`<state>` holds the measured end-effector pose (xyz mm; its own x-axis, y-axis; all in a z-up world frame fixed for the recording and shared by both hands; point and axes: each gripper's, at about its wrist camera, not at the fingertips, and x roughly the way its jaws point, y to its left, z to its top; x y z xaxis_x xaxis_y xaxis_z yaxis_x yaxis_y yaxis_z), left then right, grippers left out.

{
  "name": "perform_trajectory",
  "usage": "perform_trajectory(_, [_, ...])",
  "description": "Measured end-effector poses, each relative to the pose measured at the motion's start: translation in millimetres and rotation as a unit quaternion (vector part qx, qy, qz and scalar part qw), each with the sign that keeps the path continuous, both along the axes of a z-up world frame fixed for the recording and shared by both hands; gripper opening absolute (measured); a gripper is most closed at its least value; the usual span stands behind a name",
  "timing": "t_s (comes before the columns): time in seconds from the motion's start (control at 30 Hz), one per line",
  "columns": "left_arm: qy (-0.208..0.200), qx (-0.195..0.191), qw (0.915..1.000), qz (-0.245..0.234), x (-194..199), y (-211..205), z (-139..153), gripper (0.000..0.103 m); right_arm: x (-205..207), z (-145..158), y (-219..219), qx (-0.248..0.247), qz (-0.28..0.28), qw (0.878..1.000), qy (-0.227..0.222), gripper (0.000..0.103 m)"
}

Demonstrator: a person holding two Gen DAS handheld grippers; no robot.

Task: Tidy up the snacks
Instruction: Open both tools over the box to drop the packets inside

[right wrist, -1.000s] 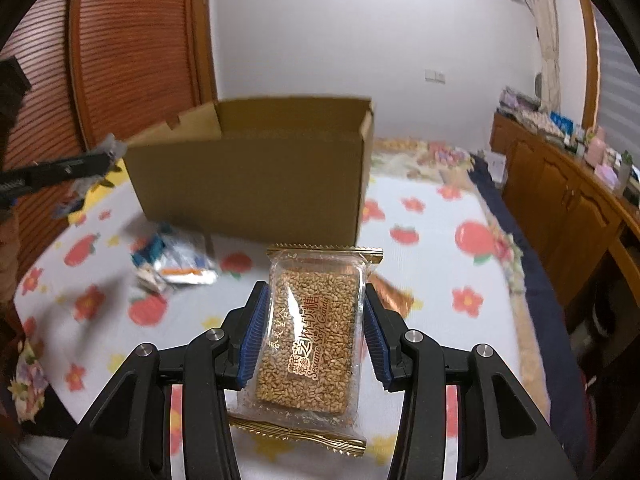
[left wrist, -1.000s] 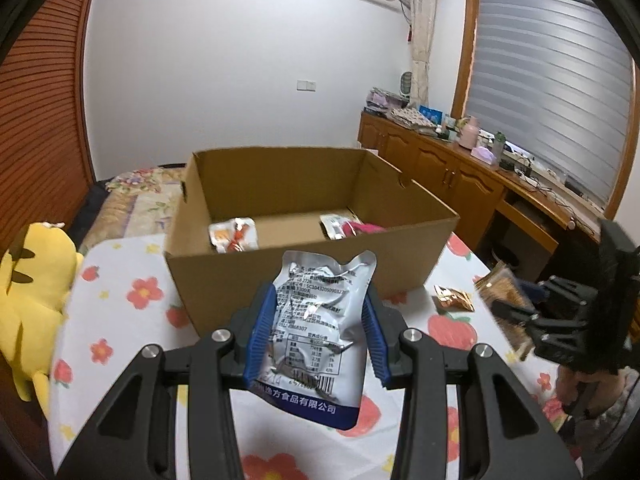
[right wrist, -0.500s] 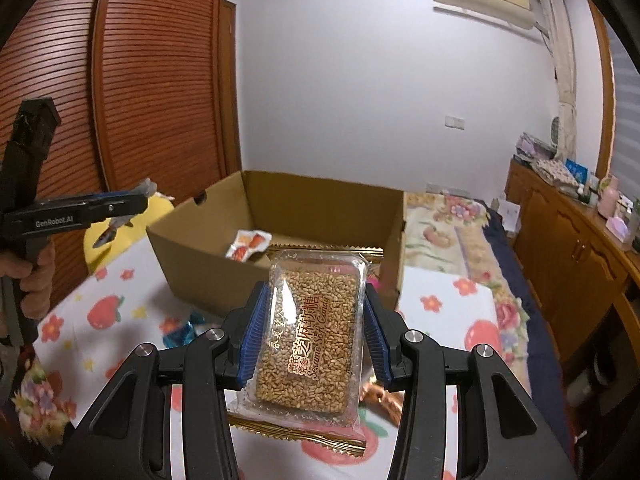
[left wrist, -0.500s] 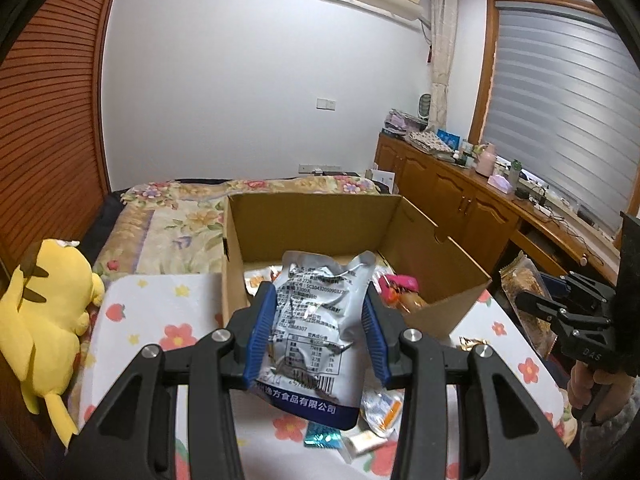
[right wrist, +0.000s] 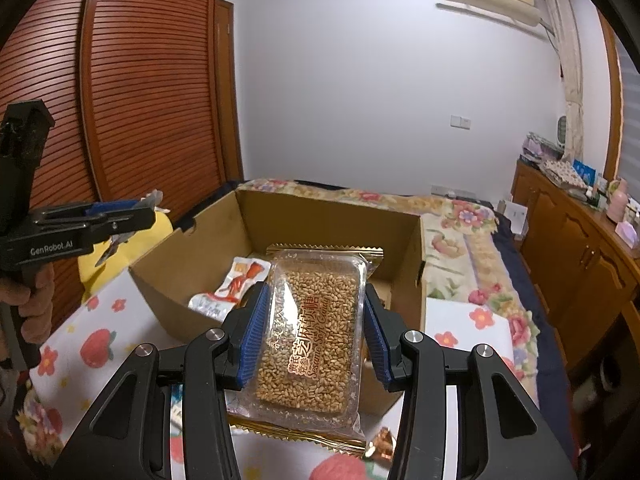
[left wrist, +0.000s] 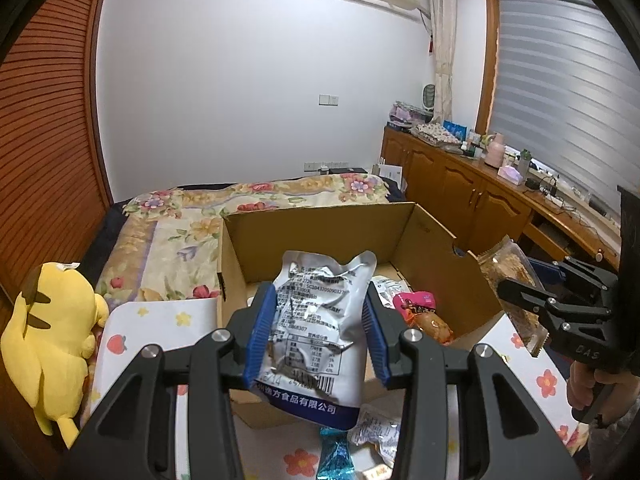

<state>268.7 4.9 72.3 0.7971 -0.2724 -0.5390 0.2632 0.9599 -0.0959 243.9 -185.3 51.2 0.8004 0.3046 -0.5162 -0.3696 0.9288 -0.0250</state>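
My left gripper (left wrist: 316,332) is shut on a silver foil snack pouch (left wrist: 320,320) and holds it above the near wall of an open cardboard box (left wrist: 328,224). My right gripper (right wrist: 314,332) is shut on a clear sesame candy pack (right wrist: 312,332) over the box's near right corner (right wrist: 416,280). Inside the box lie a pink packet (left wrist: 416,304), a white packet (left wrist: 386,286) and a red-and-white packet (right wrist: 236,284). The right gripper (left wrist: 516,292) shows at the right of the left wrist view; the left gripper (right wrist: 140,216) shows at the left of the right wrist view.
The box stands on a cloth with fruit and flower prints (right wrist: 92,340). Loose snack packets (left wrist: 376,432) lie on it below the left gripper. A yellow plush toy (left wrist: 48,332) sits at the left. A flowered bed (left wrist: 280,192) lies behind; wooden cabinets (left wrist: 460,188) line the right wall.
Both grippers have risen and moved forward over the box with their snacks. The box interior now shows from above in both views.
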Motion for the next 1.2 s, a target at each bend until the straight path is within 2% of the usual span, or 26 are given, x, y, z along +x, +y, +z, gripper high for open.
perform_trajectory(0.23, [0.028,0.01,0.9996,-0.002,25,-14,-17,0.042,26,-12,4,0.0,-0.004,1.0,0.025,0.045])
perform_trajectory(0.47, [0.04,0.013,0.9991,0.003,31,-16,-29,0.042,38,-24,6,0.001,-0.012,0.999,0.042,0.045])
perform_trajectory(0.73, [0.049,0.015,0.9987,0.008,35,-19,-34,0.044,51,-28,1,0.031,-0.014,0.997,0.067,0.047])
perform_trajectory(0.87, [0.045,0.011,0.9989,0.005,32,-17,-35,0.059,53,-31,5,0.026,-0.014,0.997,0.07,0.05])
perform_trajectory(1.03, [0.038,0.014,0.9991,0.006,23,-17,-34,0.062,54,-35,2,0.031,-0.016,0.997,0.073,0.055])
perform_trajectory(1.1, [0.03,0.016,0.9994,0.003,18,-18,-33,0.07,51,-34,0,0.037,-0.015,0.997,0.07,0.057])
perform_trajectory(1.13, [0.025,0.015,0.9996,0.002,15,-18,-32,0.078,51,-34,0,0.039,-0.013,0.997,0.069,0.063])
perform_trajectory(1.2, [0.011,0.015,0.9998,0.001,8,-18,-30,0.082,46,-31,-2,0.044,-0.006,0.997,0.066,0.064])
